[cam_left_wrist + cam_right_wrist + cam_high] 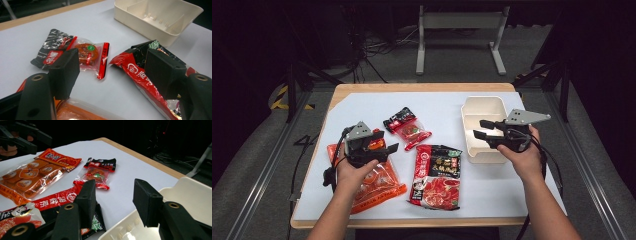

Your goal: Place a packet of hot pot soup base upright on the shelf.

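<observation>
**Three snack packets, one tray, both grippers empty**

The left gripper (pixel 384 145), jaws apart, hovers over the orange clear-windowed pastry packet (pixel 374 182). The right gripper (pixel 484 129), jaws apart, hangs above the cream plastic divided tray (pixel 472 107). Between them lie a small red-black cake wrapper (pixel 407 127) and a large red-black pouch (pixel 437 175); their Chinese print is unreadable.

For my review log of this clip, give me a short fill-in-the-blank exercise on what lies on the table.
1. The cream tray lies under the ____ gripper.
2. The left gripper hovers with its jaws ____ over the orange snack pack.
3. The number of packets on the table is ____.
4. The tray holds ____.

Missing words: right; open; three; nothing
</observation>
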`<state>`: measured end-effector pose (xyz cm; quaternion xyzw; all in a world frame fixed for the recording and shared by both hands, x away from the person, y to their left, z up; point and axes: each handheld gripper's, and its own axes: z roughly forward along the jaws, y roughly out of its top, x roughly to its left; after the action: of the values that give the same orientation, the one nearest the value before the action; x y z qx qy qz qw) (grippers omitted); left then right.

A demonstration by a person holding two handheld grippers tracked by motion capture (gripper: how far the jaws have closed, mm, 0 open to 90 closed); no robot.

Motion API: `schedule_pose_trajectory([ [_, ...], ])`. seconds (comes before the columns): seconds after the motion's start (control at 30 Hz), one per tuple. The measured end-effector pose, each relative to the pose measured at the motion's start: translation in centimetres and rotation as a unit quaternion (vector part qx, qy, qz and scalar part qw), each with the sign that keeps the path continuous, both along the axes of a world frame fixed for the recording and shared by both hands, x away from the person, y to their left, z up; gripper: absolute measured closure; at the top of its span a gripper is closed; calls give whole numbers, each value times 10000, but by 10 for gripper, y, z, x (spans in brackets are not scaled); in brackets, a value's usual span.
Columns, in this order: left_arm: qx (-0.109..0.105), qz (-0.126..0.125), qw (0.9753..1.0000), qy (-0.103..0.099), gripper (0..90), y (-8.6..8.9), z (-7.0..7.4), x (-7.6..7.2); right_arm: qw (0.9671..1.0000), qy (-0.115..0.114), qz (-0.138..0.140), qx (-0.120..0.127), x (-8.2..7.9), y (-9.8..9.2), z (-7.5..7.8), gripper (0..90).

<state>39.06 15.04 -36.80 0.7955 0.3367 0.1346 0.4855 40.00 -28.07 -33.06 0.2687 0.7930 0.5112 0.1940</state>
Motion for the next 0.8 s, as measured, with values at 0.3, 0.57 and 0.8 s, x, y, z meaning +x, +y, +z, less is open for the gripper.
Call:
schedule_pose_trajectory([
  [0.3, 7, -83, 10000, -34, 273, -13, 5, 6, 10000, 1, 28, -93, -4, -3, 2, 589],
  [0.57, -73, -127, 9998, 126, 261, -20, 2, 19, 9998, -53, -138, -148, -9, -7, 4, 564],
  [0.8, -175, -417, 9983, 360, 263, -31, -6, 32, 9996, -1, -205, -173, -14, -12, 5, 580],
])
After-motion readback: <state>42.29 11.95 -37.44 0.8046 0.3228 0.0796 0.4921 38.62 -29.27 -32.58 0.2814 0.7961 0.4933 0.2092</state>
